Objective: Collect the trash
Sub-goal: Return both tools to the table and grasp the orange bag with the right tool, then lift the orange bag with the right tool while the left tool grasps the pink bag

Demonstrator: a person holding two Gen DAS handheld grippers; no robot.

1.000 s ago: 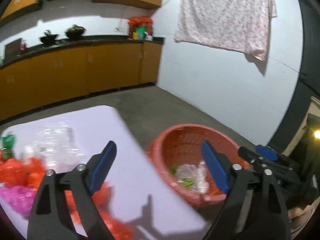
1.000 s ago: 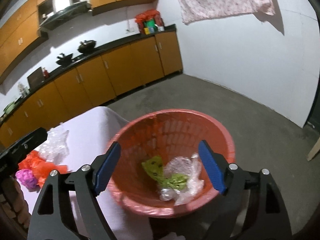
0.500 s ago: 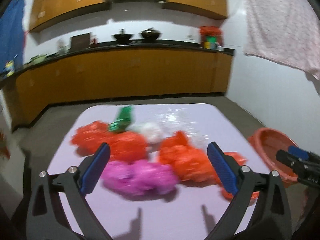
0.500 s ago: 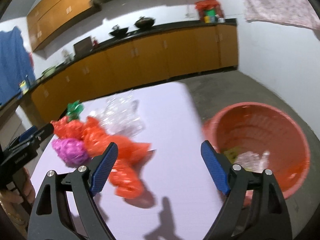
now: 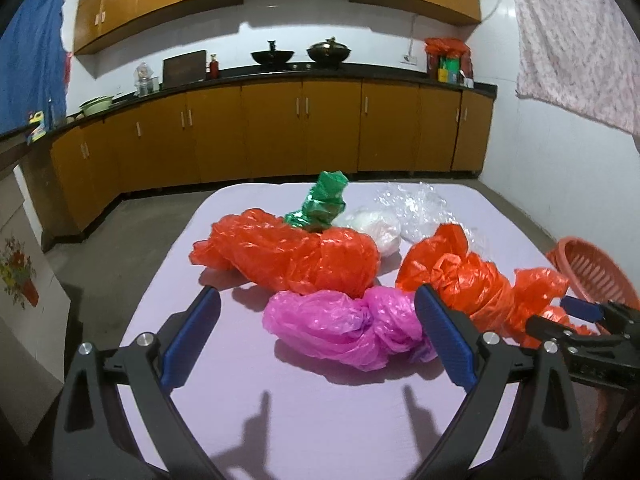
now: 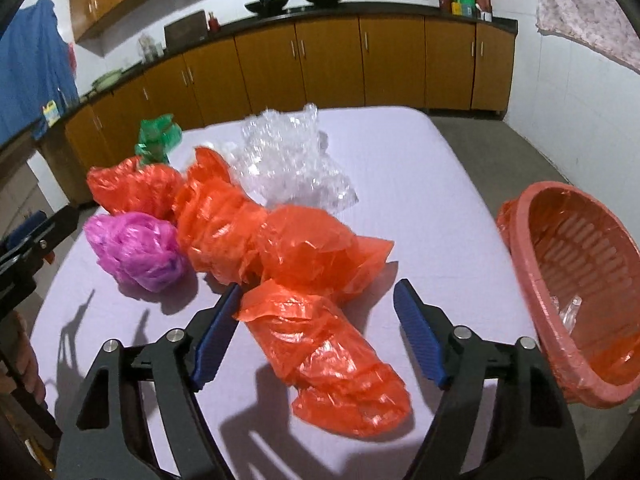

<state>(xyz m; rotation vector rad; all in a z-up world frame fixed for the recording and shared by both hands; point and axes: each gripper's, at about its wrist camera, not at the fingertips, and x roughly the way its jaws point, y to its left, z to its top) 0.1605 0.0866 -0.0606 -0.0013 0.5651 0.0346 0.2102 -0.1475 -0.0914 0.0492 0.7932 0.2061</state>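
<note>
Crumpled plastic bags lie on a lilac table (image 5: pixel 312 412) (image 6: pixel 420 184). A pink bag (image 5: pixel 344 328) (image 6: pixel 136 252) lies in front of my open left gripper (image 5: pixel 316 336), its right end by the right finger. Behind it sit an orange bag (image 5: pixel 292 252) (image 6: pixel 132 188), a green wrapper (image 5: pixel 324 200) (image 6: pixel 156 140), a white bag (image 5: pixel 376 228) and clear film (image 5: pixel 420 208) (image 6: pixel 288 164). A long orange bag (image 5: pixel 472 280) (image 6: pixel 312 320) runs between the closing jaws of my right gripper (image 6: pixel 316 328); the pads stand apart from it. A red basket (image 6: pixel 576 296) (image 5: pixel 596 272) stands beside the table's right edge.
Orange kitchen cabinets (image 5: pixel 280 132) with a black counter line the far wall. A flowered cloth (image 5: pixel 576 40) hangs on the right wall. A person's hand (image 6: pixel 24 364) holds the left gripper at the left edge of the right wrist view. Grey floor (image 5: pixel 132 240) surrounds the table.
Both grippers swung left from the red basket to the bags on the table and dropped lower. The right gripper's jaws have narrowed around the long orange bag.
</note>
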